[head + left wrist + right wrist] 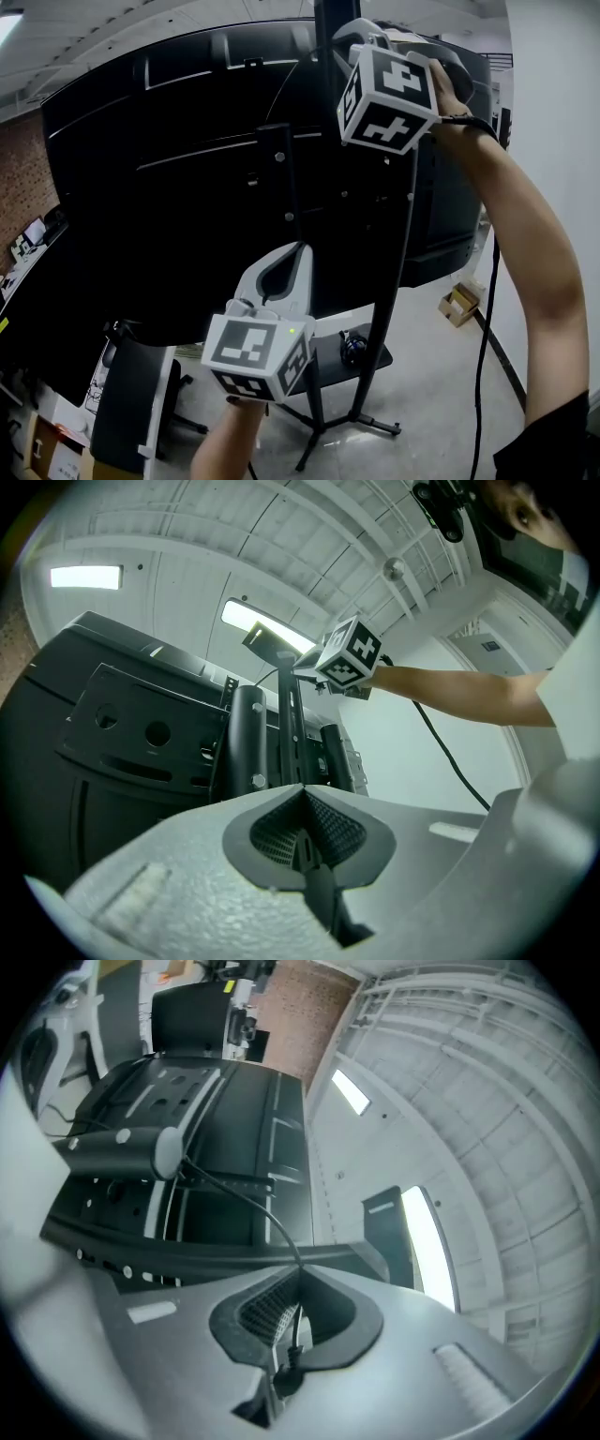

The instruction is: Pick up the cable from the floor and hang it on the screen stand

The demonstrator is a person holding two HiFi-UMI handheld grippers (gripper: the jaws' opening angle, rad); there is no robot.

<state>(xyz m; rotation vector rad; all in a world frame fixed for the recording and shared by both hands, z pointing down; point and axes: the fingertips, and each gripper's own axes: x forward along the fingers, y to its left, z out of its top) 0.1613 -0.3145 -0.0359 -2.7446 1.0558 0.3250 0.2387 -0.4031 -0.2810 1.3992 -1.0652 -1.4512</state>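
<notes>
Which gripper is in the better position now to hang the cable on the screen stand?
Probably right. The right gripper has its fingers shut on the cable and is high up beside the screen stand. The left gripper is lower, shut and empty.

**Room check: bare industrial space**

Head view: grey floor (441, 384) is showing at 5 o'clock, with a cardboard box (458, 304) sitting on it at 4. White wall (553, 112) is running up at 3, and brick wall (23, 178) is standing at 9. Dark chair (127, 398) is sitting at 7, with stacked boxes (42, 448) lying just beside it. White panelled ceiling (309, 536) is carrying lit strip lights (86, 576).
</notes>
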